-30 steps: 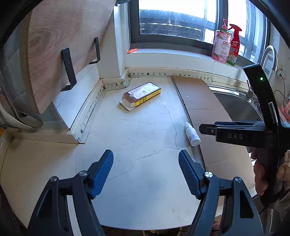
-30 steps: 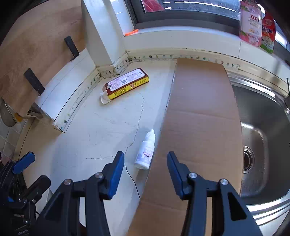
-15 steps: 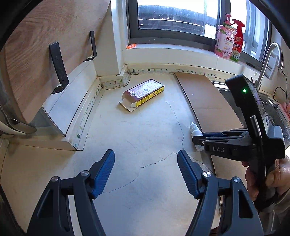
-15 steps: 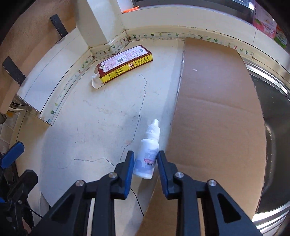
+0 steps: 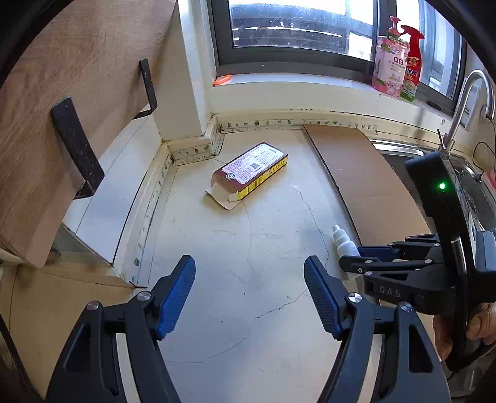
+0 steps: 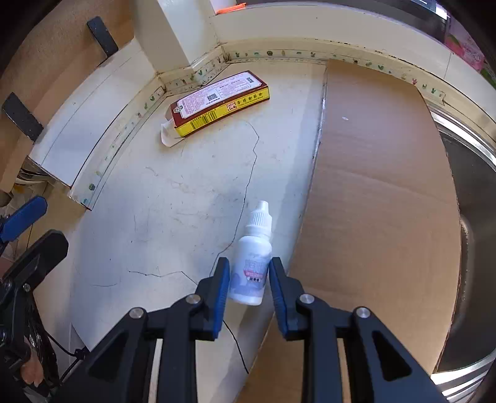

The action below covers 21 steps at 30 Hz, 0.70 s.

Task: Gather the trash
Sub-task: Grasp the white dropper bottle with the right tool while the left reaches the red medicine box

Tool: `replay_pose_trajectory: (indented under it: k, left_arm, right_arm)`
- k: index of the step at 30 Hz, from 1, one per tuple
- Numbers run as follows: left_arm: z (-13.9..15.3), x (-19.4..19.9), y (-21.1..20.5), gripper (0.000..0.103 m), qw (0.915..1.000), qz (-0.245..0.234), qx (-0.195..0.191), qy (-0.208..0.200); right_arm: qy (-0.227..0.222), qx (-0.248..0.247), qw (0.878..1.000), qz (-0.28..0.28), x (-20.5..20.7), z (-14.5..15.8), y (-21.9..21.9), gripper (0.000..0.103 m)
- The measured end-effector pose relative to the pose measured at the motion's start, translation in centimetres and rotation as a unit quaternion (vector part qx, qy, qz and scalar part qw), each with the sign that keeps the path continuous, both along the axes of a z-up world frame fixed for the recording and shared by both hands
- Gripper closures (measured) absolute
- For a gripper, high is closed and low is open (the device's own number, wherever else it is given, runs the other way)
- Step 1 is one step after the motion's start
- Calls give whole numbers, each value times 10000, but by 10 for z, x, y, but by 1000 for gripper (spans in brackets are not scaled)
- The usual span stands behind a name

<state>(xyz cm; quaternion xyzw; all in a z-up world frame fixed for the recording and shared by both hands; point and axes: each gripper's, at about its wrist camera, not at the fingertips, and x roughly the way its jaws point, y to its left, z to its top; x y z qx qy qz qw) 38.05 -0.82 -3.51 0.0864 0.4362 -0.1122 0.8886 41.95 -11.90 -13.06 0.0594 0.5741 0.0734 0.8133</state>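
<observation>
White and small, the bottle (image 6: 251,266) lies on the desk (image 6: 186,198) by the cardboard (image 6: 378,198). The right tongs (image 6: 249,279) squeeze it on both sides. The left tongs (image 5: 249,294) are wide apart with nothing in them. A box (image 6: 217,102) lies farther back.

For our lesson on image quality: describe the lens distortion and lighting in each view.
Left wrist view: fisheye bends the cardboard sheet edge and darkens the corners; the window is bright. Right wrist view: same curving along the tiled edge strip; soft shadow left of the dropper bottle; sharp focus.
</observation>
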Motion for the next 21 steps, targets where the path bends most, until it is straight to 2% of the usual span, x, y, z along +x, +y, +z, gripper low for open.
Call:
replay_pose_trajectory:
  k: [4,10,13,17,21]
  left_arm:
    - [2,12,-8,32,9999,-54,93,6]
    - [3,41,-18,30,9991,-233,336,-80]
    - [-3,65,-24,26,9983,-428,396,33]
    - [-13,99,-38,26,9966,-654,486,117]
    - [-31,132,-55,26,9927,-914,760,210]
  right_arm:
    - [91,258,9996,22,4,0,0,78]
    - [-294,713,9966,-296,17,21,-23,78]
    - [-470,961,9927,-554,31,29,-42,78]
    - [-635,1225,9860,-941,53,32,-68,78]
    - [-730,1347,9818,-1120,73,31,-83,78]
